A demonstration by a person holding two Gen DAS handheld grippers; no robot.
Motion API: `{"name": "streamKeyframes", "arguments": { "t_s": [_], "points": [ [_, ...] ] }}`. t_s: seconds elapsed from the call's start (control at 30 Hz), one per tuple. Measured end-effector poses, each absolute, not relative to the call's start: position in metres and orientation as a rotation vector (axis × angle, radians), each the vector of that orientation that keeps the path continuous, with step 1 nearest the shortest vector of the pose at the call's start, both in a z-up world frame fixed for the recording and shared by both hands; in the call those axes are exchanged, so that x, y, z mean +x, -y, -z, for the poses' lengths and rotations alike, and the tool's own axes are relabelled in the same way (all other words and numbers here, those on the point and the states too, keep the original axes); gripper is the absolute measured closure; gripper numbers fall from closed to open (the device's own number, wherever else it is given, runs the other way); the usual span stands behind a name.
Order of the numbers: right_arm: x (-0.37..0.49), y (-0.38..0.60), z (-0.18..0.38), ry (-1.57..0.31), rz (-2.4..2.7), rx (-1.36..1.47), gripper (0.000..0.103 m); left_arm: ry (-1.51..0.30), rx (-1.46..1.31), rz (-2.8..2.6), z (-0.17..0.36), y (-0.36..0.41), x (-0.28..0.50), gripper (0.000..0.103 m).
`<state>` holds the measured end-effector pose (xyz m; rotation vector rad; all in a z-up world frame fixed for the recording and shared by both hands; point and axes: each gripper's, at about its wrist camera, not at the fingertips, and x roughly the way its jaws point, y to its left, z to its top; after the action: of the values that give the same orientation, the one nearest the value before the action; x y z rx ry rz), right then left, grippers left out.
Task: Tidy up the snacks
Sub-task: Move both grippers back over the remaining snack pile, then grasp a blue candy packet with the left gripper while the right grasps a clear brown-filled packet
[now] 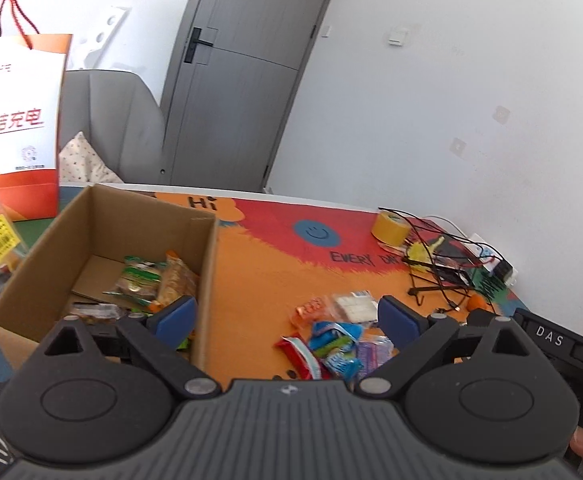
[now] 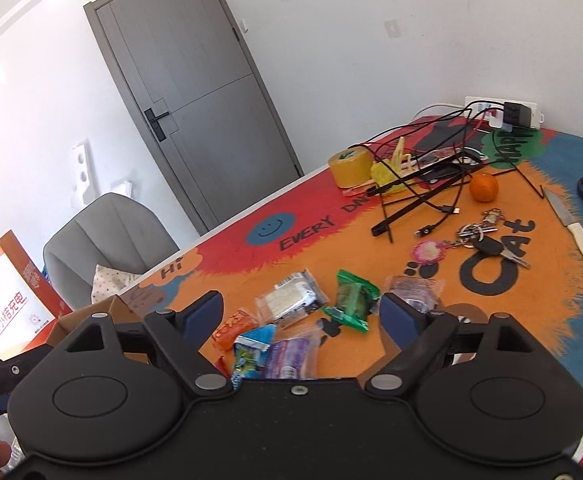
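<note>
Cardboard box (image 1: 103, 240) at 10 o'clock of the left gripper (image 1: 287, 316) already holds a few packets; its jaws gape wide, empty. Loose snacks (image 1: 331, 336) lie at 1 o'clock, just ahead, on the orange tabletop (image 1: 259, 280). Right gripper (image 2: 303, 316), also wide and empty, faces the same pile at 12 o'clock, green packet (image 2: 351, 300) nearest, long axis toward 11. Grey door (image 2: 195, 92) behind.

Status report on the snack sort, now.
Left gripper and right gripper open, empty. Some snacks in cardboard box; loose snack pile on mat. Nothing blocking.
</note>
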<state>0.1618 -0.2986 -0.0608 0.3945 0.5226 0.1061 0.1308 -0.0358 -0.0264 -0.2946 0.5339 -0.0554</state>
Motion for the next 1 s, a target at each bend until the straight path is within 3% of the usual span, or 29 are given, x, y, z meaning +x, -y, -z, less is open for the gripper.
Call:
{"name": "streamKeyframes", "arguments": {
  "t_s": [0.17,0.27,0.33,0.4,0.6,1.0],
  "points": [
    [0.16,0.323,0.069,-0.509,-0.064,0.408,0.019,-0.551,-0.276,0.083,0.037,0.06,0.142,0.008],
    [0.164,0.339,0.079,-0.525,-0.041,0.438,0.025,-0.557,-0.267,0.095,0.046,0.072,0.149,0.011],
    [0.167,0.347,0.087,-0.538,-0.024,0.442,0.029,-0.565,-0.262,0.102,0.052,0.079,0.154,0.018],
    [0.171,0.353,0.096,-0.556,-0.009,0.447,0.037,-0.587,-0.269,0.122,0.06,0.083,0.161,0.031],
    [0.181,0.364,0.114,-0.582,0.025,0.464,0.04,-0.654,-0.276,0.13,0.086,0.093,0.185,0.052],
    [0.212,0.37,0.141,-0.626,0.021,0.488,0.04,-0.726,-0.297,0.123,0.121,0.107,0.22,0.057]
  ]
}}
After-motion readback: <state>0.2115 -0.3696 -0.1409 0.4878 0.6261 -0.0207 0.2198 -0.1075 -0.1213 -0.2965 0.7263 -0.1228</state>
